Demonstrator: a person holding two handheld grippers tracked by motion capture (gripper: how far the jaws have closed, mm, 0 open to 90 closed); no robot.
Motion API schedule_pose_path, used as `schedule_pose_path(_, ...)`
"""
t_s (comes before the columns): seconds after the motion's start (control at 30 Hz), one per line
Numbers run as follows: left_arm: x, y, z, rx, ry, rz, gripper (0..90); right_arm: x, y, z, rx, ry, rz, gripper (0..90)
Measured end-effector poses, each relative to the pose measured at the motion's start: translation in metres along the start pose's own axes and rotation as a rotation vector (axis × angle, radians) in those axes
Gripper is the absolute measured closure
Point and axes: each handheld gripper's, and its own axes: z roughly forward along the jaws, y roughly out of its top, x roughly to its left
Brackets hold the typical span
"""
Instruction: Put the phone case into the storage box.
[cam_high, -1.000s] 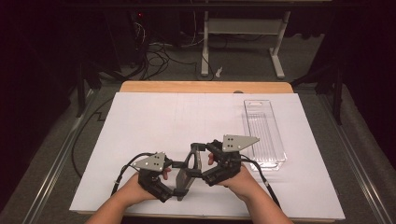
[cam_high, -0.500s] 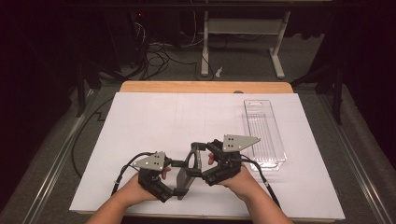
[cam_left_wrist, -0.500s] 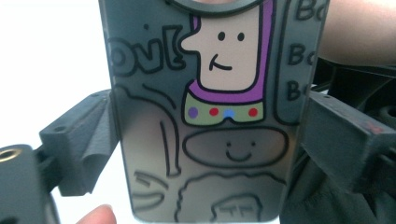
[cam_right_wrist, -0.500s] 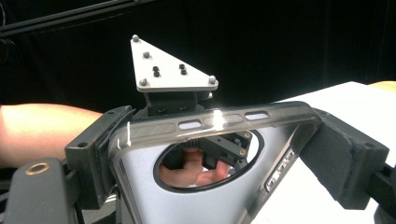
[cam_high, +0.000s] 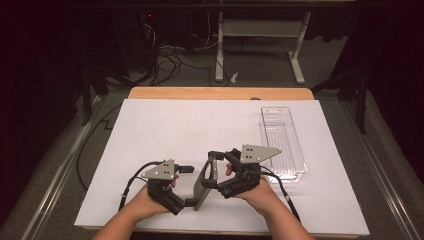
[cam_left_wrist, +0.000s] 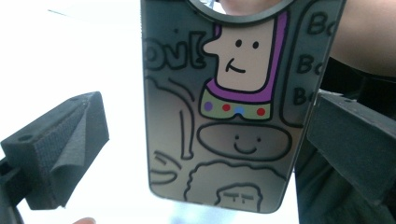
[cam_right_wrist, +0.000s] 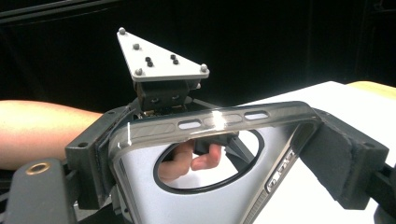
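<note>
A grey phone case (cam_high: 204, 182) stands on edge near the table's front, held up between my two grippers. My right gripper (cam_high: 216, 172) is shut on it: in the right gripper view both pads press the case (cam_right_wrist: 187, 205) at its rim, around the round cutout. My left gripper (cam_high: 186, 200) is open at the case's lower end. In the left gripper view the case's cartoon-printed back (cam_left_wrist: 233, 93) sits between the jaws, with a clear gap to the left pad (cam_left_wrist: 65, 149); the right pad (cam_left_wrist: 355, 140) is at its edge. The left gripper's grey plate (cam_right_wrist: 159, 56) shows beyond the case.
A clear plastic tray (cam_high: 282, 142) lies at the right on the white sheet (cam_high: 190, 125) that covers the table. A wooden table edge (cam_high: 220, 93) runs along the back. Cables and desk legs stand on the floor beyond.
</note>
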Motion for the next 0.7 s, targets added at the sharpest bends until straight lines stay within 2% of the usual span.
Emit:
schedule_pose_path(0.23, 0.002, 0.0, -0.007, -0.032, 0.069, -0.008, 0.1, 0.002, 0.003, -0.006, -0.003, -0.05, -0.016, 15.1)
schedule_pose_path(0.53, 0.005, -0.001, -0.011, -0.029, 0.131, -0.025, 0.2, 0.002, 0.005, -0.013, -0.006, -0.108, -0.034, 15.1)
schedule_pose_path(0.7, 0.009, -0.002, -0.015, -0.032, 0.172, -0.054, 0.2, 0.003, 0.006, -0.016, -0.007, -0.13, -0.049, 15.1)
